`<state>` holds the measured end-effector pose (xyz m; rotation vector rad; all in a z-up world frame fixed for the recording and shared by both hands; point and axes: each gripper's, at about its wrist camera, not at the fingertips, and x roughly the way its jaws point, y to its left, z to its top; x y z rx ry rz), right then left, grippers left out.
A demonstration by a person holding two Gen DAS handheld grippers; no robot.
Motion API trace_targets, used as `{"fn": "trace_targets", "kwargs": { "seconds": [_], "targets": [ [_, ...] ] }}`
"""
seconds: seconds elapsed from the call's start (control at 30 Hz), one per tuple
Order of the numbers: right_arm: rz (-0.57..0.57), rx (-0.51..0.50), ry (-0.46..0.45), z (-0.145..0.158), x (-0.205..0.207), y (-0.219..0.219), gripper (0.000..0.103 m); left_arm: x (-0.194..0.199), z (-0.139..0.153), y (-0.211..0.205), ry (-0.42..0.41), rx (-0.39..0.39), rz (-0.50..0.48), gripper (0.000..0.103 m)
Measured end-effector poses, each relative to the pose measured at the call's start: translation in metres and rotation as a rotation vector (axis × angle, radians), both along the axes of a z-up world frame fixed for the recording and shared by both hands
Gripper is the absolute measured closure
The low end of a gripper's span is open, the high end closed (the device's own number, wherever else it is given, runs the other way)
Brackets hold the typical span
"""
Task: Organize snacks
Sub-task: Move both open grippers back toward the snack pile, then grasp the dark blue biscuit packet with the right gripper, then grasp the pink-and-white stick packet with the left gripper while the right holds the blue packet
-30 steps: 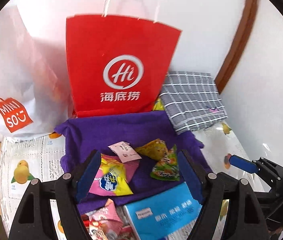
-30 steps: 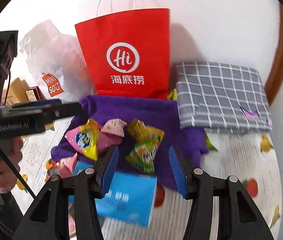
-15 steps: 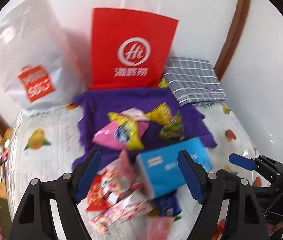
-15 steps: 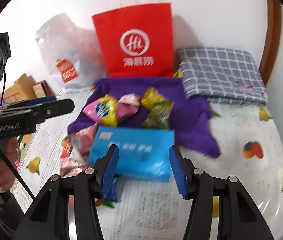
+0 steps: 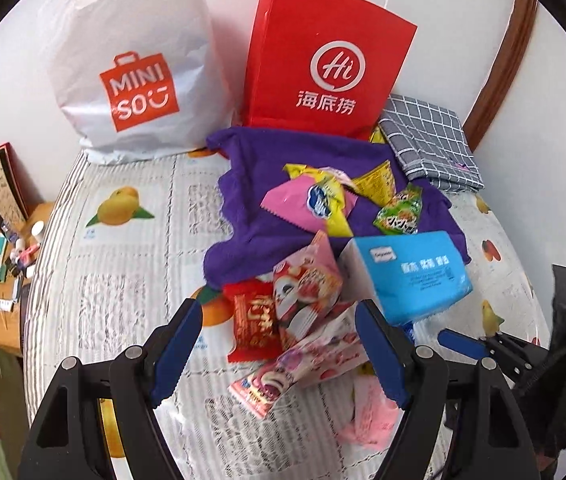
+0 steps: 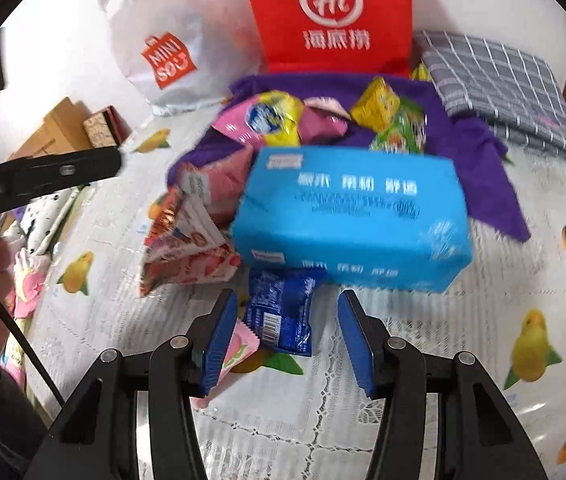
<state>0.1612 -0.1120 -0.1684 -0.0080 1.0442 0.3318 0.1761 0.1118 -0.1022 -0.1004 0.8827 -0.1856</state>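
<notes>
Your left gripper (image 5: 279, 354) gapes empty over the red-and-pink snack packets (image 5: 283, 312) at lower centre; your right gripper (image 6: 288, 336) (also open, empty) frames a dark blue foil packet (image 6: 281, 312).

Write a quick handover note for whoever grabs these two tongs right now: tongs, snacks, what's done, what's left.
Left tongs: open, empty, over the red packet and pink panda packet.
Right tongs: open, empty, over the dark blue packet, in front of the blue tissue box.
More snacks lie on the purple towel: pink-and-yellow packet, green packet.
Red paper bag and white plastic bag stand behind.
Done: nothing visibly sorted. Left: all snacks.
</notes>
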Motion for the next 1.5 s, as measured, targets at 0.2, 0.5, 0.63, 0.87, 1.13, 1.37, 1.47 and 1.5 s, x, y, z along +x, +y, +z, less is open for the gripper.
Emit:
{"fn": "trace_targets", "kwargs": {
  "seconds": [0.2,0.5,0.63,0.87,1.13,1.37,1.47,1.5],
  "targets": [
    [-0.024,0.004,0.038,-0.021,0.008,0.008,0.051,-0.004,-0.016,0.008,0.028,-0.001,0.014,0.026],
    [0.007,-0.101,0.006,-0.039,0.007,0.033,0.057,-0.006,-0.026,0.019,0.042,-0.028,0.035,0.026],
    [0.034,-0.107,0.001,-0.037,0.005,0.03,0.061,-0.008,-0.03,0.014,0.042,-0.025,0.016,0.026],
    [0.0,-0.076,-0.044,-0.018,-0.009,-0.011,0.062,-0.01,-0.045,-0.005,0.041,0.015,-0.049,0.026],
    [-0.082,-0.09,-0.06,-0.015,-0.02,-0.058,0.062,-0.01,-0.06,-0.025,0.053,0.064,-0.089,0.027],
    [-0.137,-0.079,-0.054,-0.015,-0.02,-0.082,0.062,-0.009,-0.064,-0.03,0.047,0.094,-0.1,0.027],
    [-0.147,-0.073,-0.054,-0.014,-0.018,-0.084,0.062,-0.008,-0.066,-0.031,0.044,0.103,-0.098,0.028],
    [-0.151,-0.069,-0.053,-0.015,-0.017,-0.086,0.062,-0.007,-0.067,-0.031,0.045,0.102,-0.098,0.028]
  ]
}}
